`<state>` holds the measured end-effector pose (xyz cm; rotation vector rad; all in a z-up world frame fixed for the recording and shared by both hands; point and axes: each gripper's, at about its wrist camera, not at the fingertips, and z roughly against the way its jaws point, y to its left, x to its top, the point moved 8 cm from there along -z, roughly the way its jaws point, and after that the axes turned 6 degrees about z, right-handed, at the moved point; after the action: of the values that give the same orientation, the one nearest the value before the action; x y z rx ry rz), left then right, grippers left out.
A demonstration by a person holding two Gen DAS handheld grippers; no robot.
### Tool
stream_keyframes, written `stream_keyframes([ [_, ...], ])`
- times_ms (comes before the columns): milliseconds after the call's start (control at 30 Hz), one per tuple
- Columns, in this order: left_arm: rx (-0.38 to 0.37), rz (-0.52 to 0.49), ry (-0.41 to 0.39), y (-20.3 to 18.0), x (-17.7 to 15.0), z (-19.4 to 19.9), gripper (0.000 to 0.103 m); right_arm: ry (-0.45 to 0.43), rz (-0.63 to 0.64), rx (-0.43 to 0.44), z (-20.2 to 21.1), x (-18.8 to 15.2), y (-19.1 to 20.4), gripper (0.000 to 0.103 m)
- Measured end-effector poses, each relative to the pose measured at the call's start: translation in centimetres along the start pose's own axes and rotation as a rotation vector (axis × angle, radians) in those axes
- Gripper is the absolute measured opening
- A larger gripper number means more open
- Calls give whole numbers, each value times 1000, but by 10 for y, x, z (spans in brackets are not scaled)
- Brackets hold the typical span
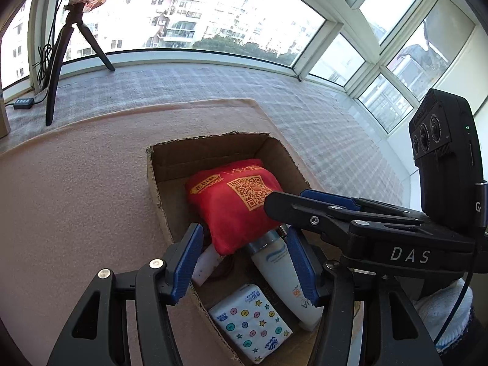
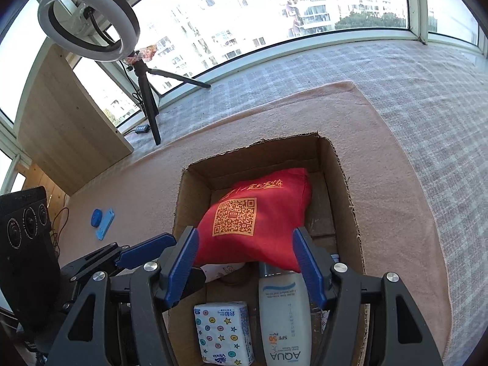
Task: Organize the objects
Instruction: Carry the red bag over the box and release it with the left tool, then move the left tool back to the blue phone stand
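Observation:
A cardboard box point(image 1: 158, 164) point(image 2: 347, 189) stands on a pink mat. Inside lie a red cloth bag with a QR code point(image 1: 235, 204) point(image 2: 259, 216), a white sunscreen tube point(image 1: 283, 271) point(image 2: 283, 314), a tissue pack with stars point(image 1: 250, 323) point(image 2: 222, 332) and a small white item point(image 1: 206, 263) partly under the bag. My left gripper point(image 1: 244, 262) hovers open above the box's near end, nothing between its fingers. My right gripper point(image 2: 244, 262) is open too, over the bag's near edge. In the left wrist view the right gripper point(image 1: 320, 201) reaches in from the right.
The pink mat point(image 1: 76, 198) point(image 2: 396, 167) lies on a checked grey cloth point(image 1: 198, 82). A ring light on a tripod point(image 2: 88, 21) point(image 1: 73, 24) stands by the window at the back left. Blue plastic pieces point(image 2: 102, 221) lie on the mat left of the box. A wooden panel point(image 2: 64, 116) leans at left.

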<state>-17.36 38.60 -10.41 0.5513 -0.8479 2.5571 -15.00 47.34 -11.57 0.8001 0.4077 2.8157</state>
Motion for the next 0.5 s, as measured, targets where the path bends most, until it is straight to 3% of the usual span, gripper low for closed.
stream_keyframes([
  [233, 46, 16, -10, 20, -11, 18, 61, -16, -10, 1, 5, -1, 13, 60],
  [500, 138, 107, -143, 75, -24, 91, 65, 16, 97, -5, 2, -4, 71, 60],
])
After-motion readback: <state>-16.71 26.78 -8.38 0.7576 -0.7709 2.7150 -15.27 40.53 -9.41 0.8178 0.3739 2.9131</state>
